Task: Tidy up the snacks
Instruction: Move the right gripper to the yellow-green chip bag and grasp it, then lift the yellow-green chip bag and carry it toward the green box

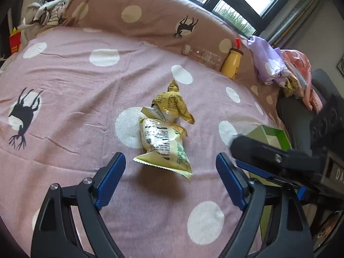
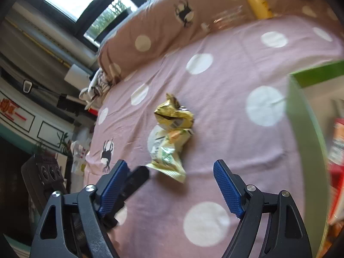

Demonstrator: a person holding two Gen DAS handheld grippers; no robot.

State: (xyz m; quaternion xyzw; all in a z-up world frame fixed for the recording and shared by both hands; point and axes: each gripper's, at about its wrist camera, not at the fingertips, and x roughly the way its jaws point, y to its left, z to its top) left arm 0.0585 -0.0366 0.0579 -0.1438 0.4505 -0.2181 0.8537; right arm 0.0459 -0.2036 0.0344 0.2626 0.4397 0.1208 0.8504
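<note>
Pink polka-dot bedsheet (image 1: 71, 68), two snack bags (image 1: 165, 129) piled mid-bed, maybe touching; left gripper (image 1: 171, 180) and right gripper (image 2: 169, 185) both spread wide, empty.

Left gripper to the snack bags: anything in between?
Nothing. In the left wrist view only bare dotted sheet lies between the open left gripper and the snack bags; the nearest bag's edge sits just ahead of the fingertips.

The left hand-held gripper (image 1: 171, 172) points forward and steeply down, its two blue-padded fingers (image 1: 110, 179) spread wide with nothing pressed between them. The right hand-held gripper (image 2: 169, 178) is tilted downward likewise, its blue pads (image 2: 228, 188) equally well apart and gripping nothing. In the left wrist view, the right one's black finger reaches in from the right edge, just beside the left one's right finger.
</note>
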